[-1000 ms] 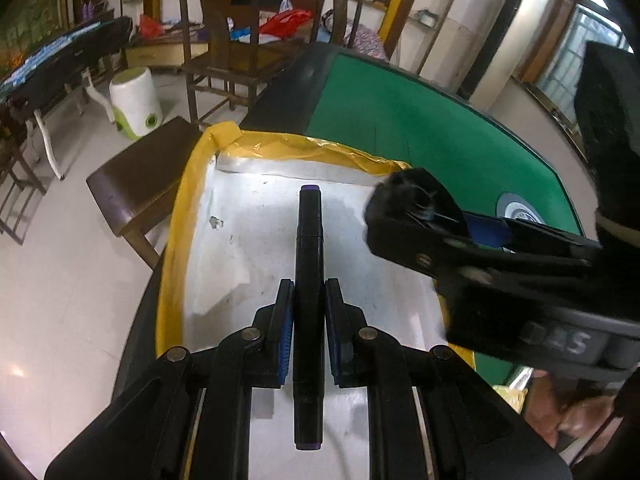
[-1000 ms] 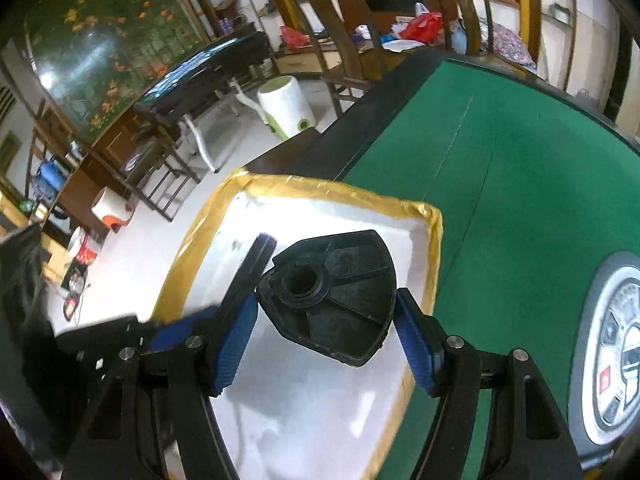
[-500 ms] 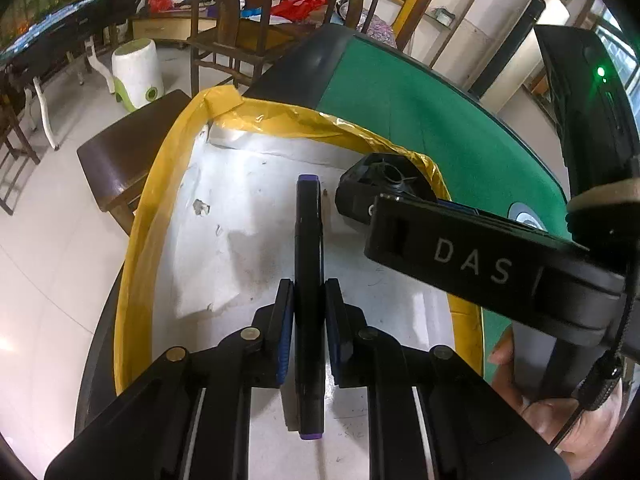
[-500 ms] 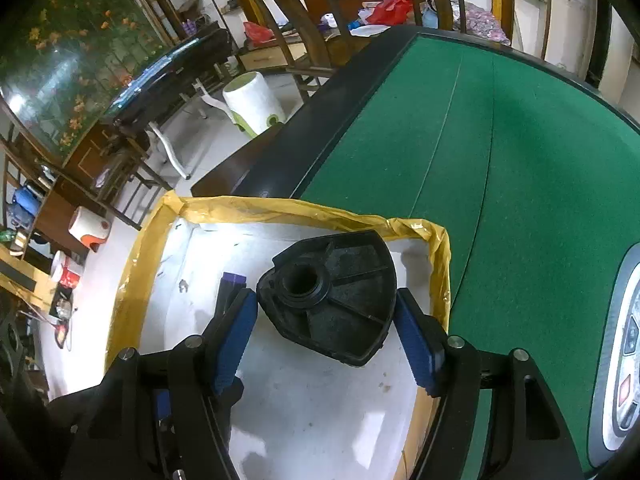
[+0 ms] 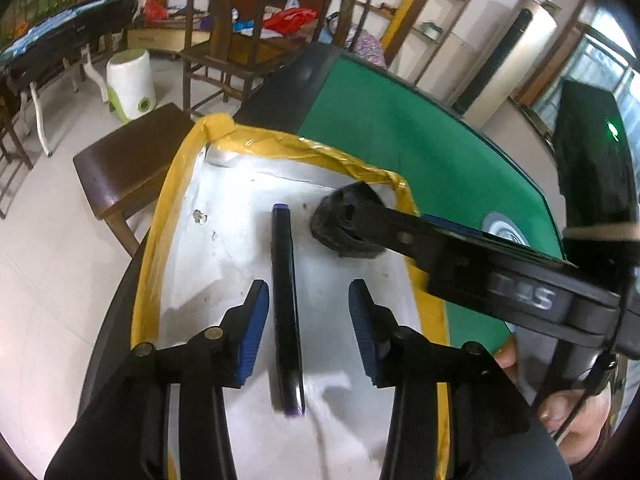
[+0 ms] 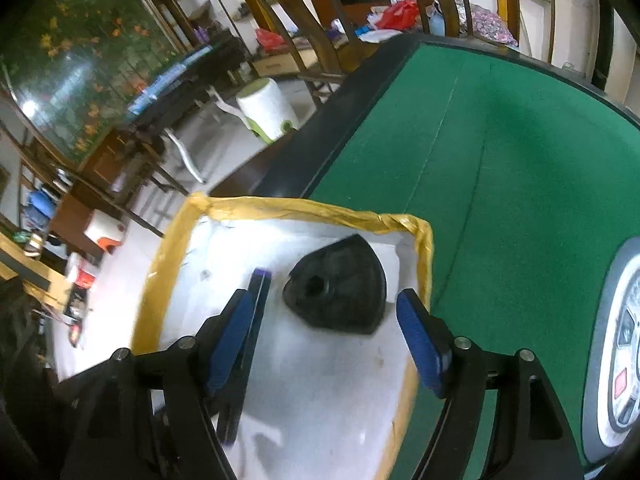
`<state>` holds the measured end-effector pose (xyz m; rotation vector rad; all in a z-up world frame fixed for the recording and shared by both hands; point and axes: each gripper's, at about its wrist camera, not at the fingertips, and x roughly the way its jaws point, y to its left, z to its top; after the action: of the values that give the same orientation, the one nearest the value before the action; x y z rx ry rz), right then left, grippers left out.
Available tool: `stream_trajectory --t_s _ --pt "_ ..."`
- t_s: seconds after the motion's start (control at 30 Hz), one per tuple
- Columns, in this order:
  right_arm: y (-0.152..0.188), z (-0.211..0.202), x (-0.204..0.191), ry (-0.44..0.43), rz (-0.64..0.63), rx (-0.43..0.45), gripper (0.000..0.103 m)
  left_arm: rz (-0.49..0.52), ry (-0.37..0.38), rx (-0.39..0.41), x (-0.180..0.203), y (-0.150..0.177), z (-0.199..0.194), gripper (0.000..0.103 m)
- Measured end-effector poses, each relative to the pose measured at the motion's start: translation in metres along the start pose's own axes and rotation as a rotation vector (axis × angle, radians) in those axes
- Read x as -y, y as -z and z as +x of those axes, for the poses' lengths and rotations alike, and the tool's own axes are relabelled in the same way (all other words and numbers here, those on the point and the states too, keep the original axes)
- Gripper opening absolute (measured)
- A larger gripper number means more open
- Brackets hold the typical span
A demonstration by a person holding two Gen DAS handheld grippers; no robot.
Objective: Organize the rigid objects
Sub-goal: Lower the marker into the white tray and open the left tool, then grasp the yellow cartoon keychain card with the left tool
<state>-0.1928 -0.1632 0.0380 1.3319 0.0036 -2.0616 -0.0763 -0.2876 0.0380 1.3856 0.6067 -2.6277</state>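
While both sets of jaws have just been spreading, the left gripper stands apart around the smooth black marker, lying loose in the white tray with crinkled yellow-taped rim. The right gripper gapes behind the ribbed, fan-shaped black plastic part, also released in the tray. Beyond: green felt table, wooden chairs.

We are tilting both grippers steeply downward. Left gripper: jaws have just been opening, now standing apart, pads pressing on nothing. Right gripper: jaws likewise widening, gripping nothing, its arm crossing in front of the left. A hand is gripping the right handle.
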Motion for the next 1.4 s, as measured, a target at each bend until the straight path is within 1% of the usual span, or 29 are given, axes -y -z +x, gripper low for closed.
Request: stream_trajectory --t_s 0.1,0.13,0.2,0.27,0.3,0.37,0.5,0.57,0.63,0.7,0.83,0.93,1.0,1.07,1.13,1.2,1.23,1.27,1.3,1.4 --pt "0.027 -0.038 0.011 -0.035 -0.007 0.04 0.07 0.066 0.016 0.029 0.015 0.013 -0.019 0.039" --pt "0.043 -0.058 0.017 -0.046 -0.024 0.067 0.07 0.089 0.032 0.031 0.02 0.017 -0.023 0.039" --pt "0.062 -0.081 0.024 -0.044 -0.041 0.096 0.07 0.141 0.077 0.038 0.037 0.031 -0.034 0.039" --pt "0.086 -0.11 0.038 -0.064 -0.045 0.136 0.07 0.189 0.113 0.041 0.053 0.044 -0.04 0.04" --pt "0.1 -0.126 0.049 -0.068 -0.036 0.155 0.072 0.215 0.134 0.039 0.064 0.05 -0.041 0.045" --pt "0.118 -0.144 0.064 -0.069 -0.028 0.184 0.075 0.258 0.167 0.036 0.087 0.059 -0.038 0.054" --pt "0.158 -0.176 0.106 -0.038 -0.01 0.277 0.075 0.276 0.209 0.025 0.12 0.064 -0.024 0.054" --pt "0.168 -0.188 0.126 -0.043 0.009 0.306 0.075 0.277 0.228 0.01 0.134 0.067 -0.017 0.054" --pt "0.172 -0.191 0.144 -0.061 0.04 0.317 0.075 0.298 0.237 -0.018 0.148 0.07 -0.009 0.054" --pt "0.172 -0.196 0.159 -0.081 0.089 0.321 0.075 0.323 0.223 -0.041 0.16 0.072 0.001 0.054" --pt "0.171 -0.201 0.172 -0.122 0.143 0.331 0.075 0.347 0.151 -0.103 0.167 0.076 0.023 0.054" --pt "0.172 -0.21 0.174 -0.141 0.158 0.352 0.075 0.357 0.099 -0.144 0.163 0.079 0.036 0.054" --pt "0.177 -0.212 0.181 -0.144 0.166 0.362 0.075 0.363 0.096 -0.188 0.162 0.088 0.042 0.054" --pt "0.179 -0.213 0.187 -0.158 0.183 0.363 0.075 0.403 0.114 -0.203 0.163 0.103 0.038 0.055" --pt "0.179 -0.212 0.191 -0.183 0.207 0.364 0.075 0.434 0.103 -0.216 0.164 0.115 0.03 0.055" --pt "0.178 -0.209 0.193 -0.192 0.221 0.357 0.075 0.437 0.112 -0.236 0.161 0.13 0.017 0.055" --pt "0.177 -0.208 0.193 -0.19 0.226 0.357 0.075 0.43 0.128 -0.244 0.159 0.138 0.011 0.056" --pt "0.177 -0.207 0.193 -0.188 0.226 0.355 0.075 0.422 0.15 -0.241 0.154 0.148 0.001 0.06" --pt "0.177 -0.207 0.193 -0.186 0.224 0.356 0.075 0.428 0.146 -0.226 0.152 0.158 -0.009 0.068" --pt "0.177 -0.208 0.191 -0.183 0.214 0.362 0.075 0.391 0.195 -0.223 0.146 0.183 -0.032 0.074"
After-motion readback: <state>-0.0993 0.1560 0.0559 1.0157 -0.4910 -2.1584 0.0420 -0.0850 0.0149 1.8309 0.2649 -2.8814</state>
